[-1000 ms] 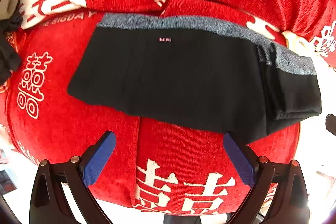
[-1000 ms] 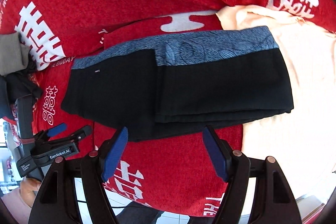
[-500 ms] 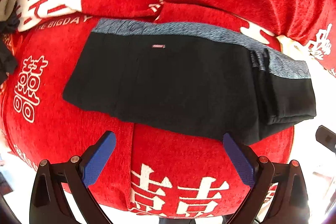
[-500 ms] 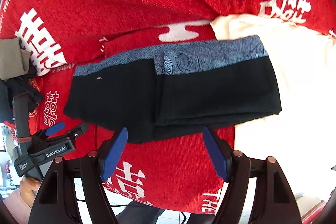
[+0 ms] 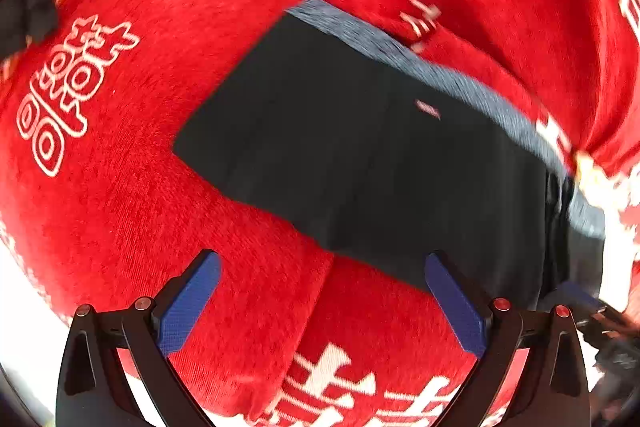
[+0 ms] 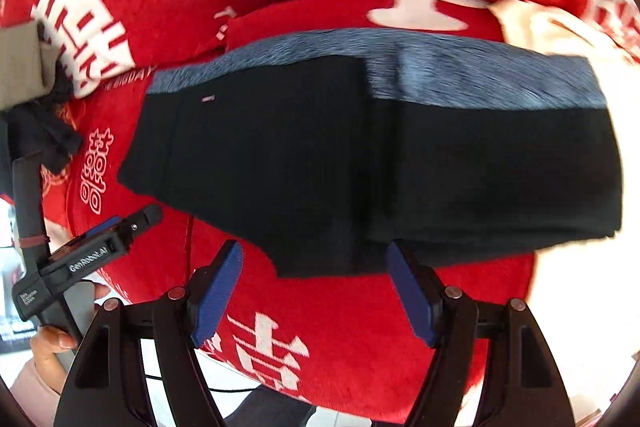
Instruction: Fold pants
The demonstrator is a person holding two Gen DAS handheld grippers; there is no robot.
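Observation:
The black pants [image 5: 360, 155] with a grey-blue waistband [image 6: 400, 67] lie flat on the red blanket [image 5: 140, 207], their right part folded over into a thicker stack [image 6: 500, 171]. My left gripper [image 5: 320, 267] is open and empty, hovering just in front of the pants' near edge. My right gripper [image 6: 316, 259] is open and empty, its blue pads [image 6: 408, 291] close above the near hem. The left gripper [image 6: 100, 243] also shows at the left of the right wrist view.
The red blanket has white characters [image 6: 80, 19] and a raised fold behind the pants [image 6: 300, 15]. A cream cloth [image 6: 560, 39] lies to the right. Dark clothing and a grey item [image 6: 20, 67] sit at the far left. The bed edge is near me.
The left gripper has swung left and tilted, so the pants now sit to its right. The right gripper has moved closer to the pants' near edge. Both stay open.

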